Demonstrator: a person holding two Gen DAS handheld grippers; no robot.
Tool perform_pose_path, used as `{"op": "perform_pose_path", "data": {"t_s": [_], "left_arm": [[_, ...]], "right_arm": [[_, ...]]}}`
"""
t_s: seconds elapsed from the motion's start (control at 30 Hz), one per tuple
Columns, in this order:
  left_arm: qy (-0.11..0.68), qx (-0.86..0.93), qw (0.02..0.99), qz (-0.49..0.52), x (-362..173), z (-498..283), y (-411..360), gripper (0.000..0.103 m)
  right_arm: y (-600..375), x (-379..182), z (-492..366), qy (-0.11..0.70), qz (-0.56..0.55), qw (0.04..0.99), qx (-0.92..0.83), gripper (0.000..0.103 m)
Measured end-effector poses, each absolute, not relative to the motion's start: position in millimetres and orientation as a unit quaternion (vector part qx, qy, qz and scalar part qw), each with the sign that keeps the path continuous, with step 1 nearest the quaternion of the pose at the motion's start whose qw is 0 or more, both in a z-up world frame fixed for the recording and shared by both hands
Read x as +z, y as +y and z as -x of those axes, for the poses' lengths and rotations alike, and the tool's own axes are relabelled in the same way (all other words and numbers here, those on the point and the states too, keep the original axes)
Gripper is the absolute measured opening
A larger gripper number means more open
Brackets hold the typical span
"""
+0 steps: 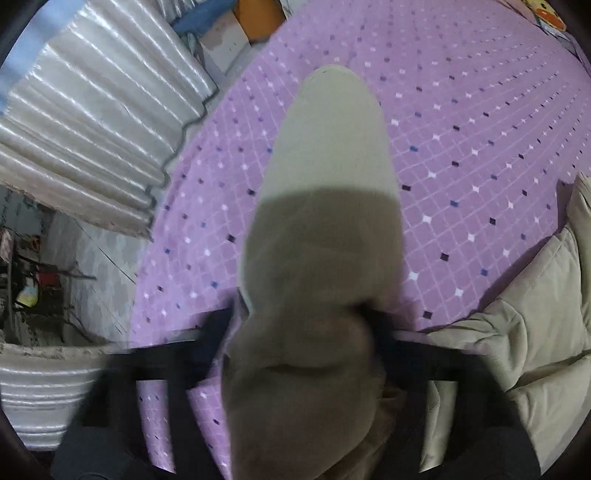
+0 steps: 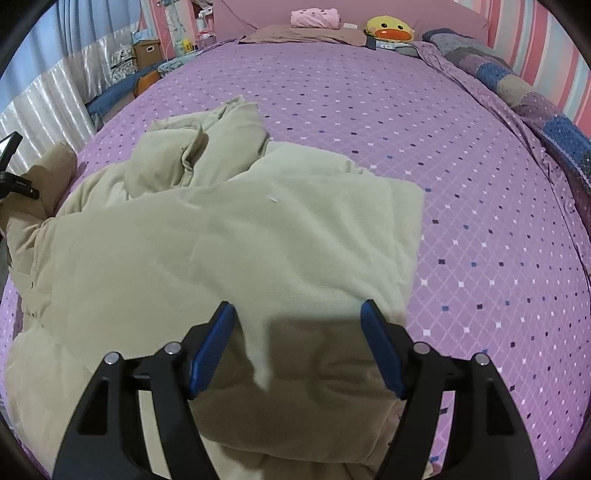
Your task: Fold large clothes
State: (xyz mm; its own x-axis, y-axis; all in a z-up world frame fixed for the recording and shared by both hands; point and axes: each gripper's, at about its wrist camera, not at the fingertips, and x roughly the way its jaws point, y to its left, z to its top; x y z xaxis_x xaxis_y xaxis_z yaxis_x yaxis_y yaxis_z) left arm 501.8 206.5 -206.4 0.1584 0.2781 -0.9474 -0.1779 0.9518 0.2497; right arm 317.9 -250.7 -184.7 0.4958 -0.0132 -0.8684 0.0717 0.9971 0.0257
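A beige padded jacket lies crumpled on the purple checked bed. My right gripper hovers over its near folded edge. The blue pads stand wide apart and open, with cloth below and between them. In the left wrist view, one sleeve stretches away from me across the bed. Its near end is bunched between the blurred black fingers of my left gripper, which is shut on it. The jacket's body shows at the right edge.
A silvery curtain and tiled floor lie past the bed's left edge. At the headboard are a pink pillow and a yellow duck plush. A patchwork quilt runs along the right side. Boxes stand at the back left.
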Motion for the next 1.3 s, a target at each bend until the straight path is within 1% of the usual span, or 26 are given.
{"op": "perform_pose_path", "data": {"t_s": [0.1, 0.17, 0.23, 0.3, 0.43, 0.5, 0.53, 0.6, 0.63, 0.67, 0.7, 0.73, 0.77, 0.83, 0.93, 1.0, 1.13, 1.17, 1.23, 1.3], "left_arm": [[0.615, 0.169, 0.770, -0.022, -191, -493, 226, 0.023], [0.593, 0.188, 0.783, 0.011, -172, -473, 253, 0.020], [0.572, 0.215, 0.791, 0.039, -153, -450, 281, 0.019], [0.560, 0.240, 0.788, 0.088, -137, -417, 317, 0.019], [0.569, 0.272, 0.763, 0.146, -135, -385, 349, 0.021], [0.592, 0.287, 0.739, 0.143, -149, -390, 355, 0.030], [0.601, 0.288, 0.731, 0.148, -155, -396, 357, 0.031], [0.611, 0.268, 0.724, 0.173, -164, -400, 360, 0.048], [0.608, 0.267, 0.727, 0.173, -162, -402, 362, 0.051], [0.599, 0.266, 0.736, 0.169, -159, -404, 358, 0.062], [0.589, 0.260, 0.747, 0.164, -151, -406, 357, 0.080], [0.568, 0.260, 0.767, 0.149, -137, -405, 355, 0.089], [0.550, 0.268, 0.780, 0.132, -133, -407, 343, 0.100], [0.515, 0.277, 0.807, 0.088, -107, -406, 338, 0.100], [0.509, 0.281, 0.811, 0.062, -90, -405, 343, 0.100], [0.511, 0.292, 0.807, 0.054, -94, -398, 355, 0.100], [0.534, 0.292, 0.787, 0.103, -135, -377, 392, 0.100], [0.541, 0.284, 0.780, 0.134, -157, -367, 409, 0.100], [0.544, 0.272, 0.772, 0.187, -184, -356, 428, 0.100], [0.538, 0.252, 0.756, 0.277, -222, -343, 452, 0.100]], "right_arm": [[-251, -185, -320, 0.501, -0.025, 0.865, -0.023, 0.072], [-251, -186, -320, 0.501, -0.025, 0.865, -0.023, 0.072], [-251, -186, -320, 0.499, -0.026, 0.866, -0.022, 0.072], [-251, -186, -319, 0.498, -0.028, 0.866, -0.022, 0.072], [-252, -186, -320, 0.500, -0.034, 0.865, -0.024, 0.072], [-252, -186, -320, 0.501, -0.035, 0.864, -0.025, 0.073], [-252, -186, -320, 0.502, -0.036, 0.864, -0.025, 0.073], [-252, -184, -319, 0.502, -0.039, 0.864, -0.026, 0.073], [-253, -183, -319, 0.502, -0.041, 0.863, -0.027, 0.073], [-253, -182, -319, 0.502, -0.041, 0.864, -0.027, 0.073], [-254, -182, -318, 0.501, -0.041, 0.864, -0.027, 0.073], [-254, -181, -317, 0.500, -0.039, 0.865, -0.026, 0.073], [-255, -180, -317, 0.500, -0.035, 0.865, -0.025, 0.073], [-258, -179, -317, 0.500, -0.034, 0.865, -0.029, 0.073], [-265, -179, -318, 0.495, -0.057, 0.866, -0.035, 0.073], [-268, -179, -319, 0.493, -0.071, 0.866, -0.038, 0.073], [-269, -179, -324, 0.490, -0.062, 0.868, -0.050, 0.073], [-270, -178, -324, 0.488, -0.058, 0.869, -0.052, 0.073], [-272, -177, -324, 0.489, -0.052, 0.869, -0.057, 0.073], [-276, -177, -323, 0.491, -0.046, 0.868, -0.063, 0.074]]}}
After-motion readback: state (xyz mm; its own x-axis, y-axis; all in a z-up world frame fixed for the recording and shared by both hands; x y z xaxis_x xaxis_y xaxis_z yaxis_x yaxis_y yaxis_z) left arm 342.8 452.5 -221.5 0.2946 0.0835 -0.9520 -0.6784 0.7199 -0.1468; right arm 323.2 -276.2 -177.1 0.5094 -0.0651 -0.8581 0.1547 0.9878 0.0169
